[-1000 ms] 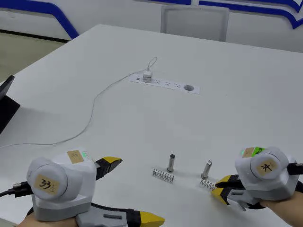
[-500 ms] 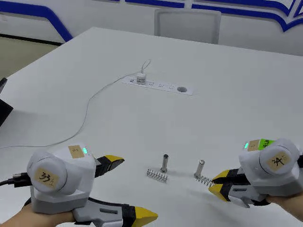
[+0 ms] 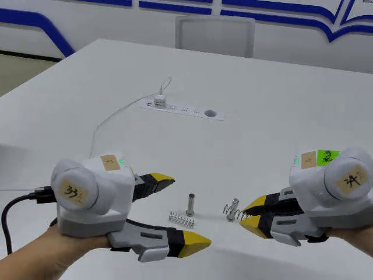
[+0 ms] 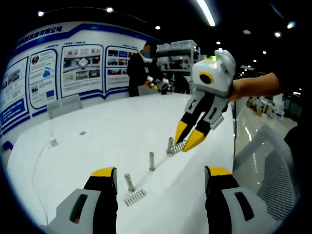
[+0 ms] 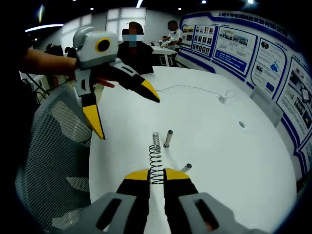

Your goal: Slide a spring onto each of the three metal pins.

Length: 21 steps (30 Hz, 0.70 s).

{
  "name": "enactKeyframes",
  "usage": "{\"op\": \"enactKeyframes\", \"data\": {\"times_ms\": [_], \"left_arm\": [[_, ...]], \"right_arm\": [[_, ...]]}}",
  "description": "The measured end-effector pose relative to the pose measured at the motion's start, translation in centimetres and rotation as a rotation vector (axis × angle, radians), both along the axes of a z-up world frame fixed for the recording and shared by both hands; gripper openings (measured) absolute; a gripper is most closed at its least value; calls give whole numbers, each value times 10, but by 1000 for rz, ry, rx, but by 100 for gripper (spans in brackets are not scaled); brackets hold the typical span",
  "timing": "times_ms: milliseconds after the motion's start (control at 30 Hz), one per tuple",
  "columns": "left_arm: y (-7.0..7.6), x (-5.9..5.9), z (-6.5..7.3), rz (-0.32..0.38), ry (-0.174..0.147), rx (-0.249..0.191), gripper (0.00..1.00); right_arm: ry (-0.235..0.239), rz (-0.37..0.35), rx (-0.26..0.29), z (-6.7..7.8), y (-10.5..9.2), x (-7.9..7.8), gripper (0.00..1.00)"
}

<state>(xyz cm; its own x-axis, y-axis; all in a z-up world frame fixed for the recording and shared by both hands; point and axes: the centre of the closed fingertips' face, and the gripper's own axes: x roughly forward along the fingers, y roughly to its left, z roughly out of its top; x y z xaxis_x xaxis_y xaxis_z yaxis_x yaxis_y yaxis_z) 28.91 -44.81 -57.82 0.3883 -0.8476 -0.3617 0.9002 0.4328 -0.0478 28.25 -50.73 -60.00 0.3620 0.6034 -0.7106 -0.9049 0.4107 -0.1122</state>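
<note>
3 pins (image 4: 151,161); rt claw (image 5: 156,174) grips 1 spring (image 5: 155,163), 2nd spring (image 4: 135,196) loose.

My left gripper (image 3: 191,210), held low in my left hand (image 3: 41,256), points right and forward with its jaws spread wide. My right gripper (image 3: 243,214), gripped in my right hand (image 3: 356,238), points left toward it, its jaws nearly closed, pinching one end of a spring (image 5: 155,161).
</note>
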Motion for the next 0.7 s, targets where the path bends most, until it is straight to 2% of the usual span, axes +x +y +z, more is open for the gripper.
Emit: {"op": "enactKeyframes", "data": {"times_ms": [167,300,400,467,533,700], "left_arm": [[-15,-4,1,-76,-9,23,67],[-22,-9,-2,-125,-21,54,59],[-28,-15,-4,-164,-21,71,52],[-34,-20,-5,-189,-12,68,53],[-37,-23,-7,-210,-28,85,51],[-40,-26,-11,-229,-25,91,41]], "right_arm": [[-14,59,-36,2,4,-9,10],[-14,76,-42,2,6,-14,10],[-26,105,-76,0,7,-18,10],[-26,111,-78,0,8,-19,10],[-21,116,-69,1,10,-21,10],[-22,130,-69,3,13,-24,10]]}}
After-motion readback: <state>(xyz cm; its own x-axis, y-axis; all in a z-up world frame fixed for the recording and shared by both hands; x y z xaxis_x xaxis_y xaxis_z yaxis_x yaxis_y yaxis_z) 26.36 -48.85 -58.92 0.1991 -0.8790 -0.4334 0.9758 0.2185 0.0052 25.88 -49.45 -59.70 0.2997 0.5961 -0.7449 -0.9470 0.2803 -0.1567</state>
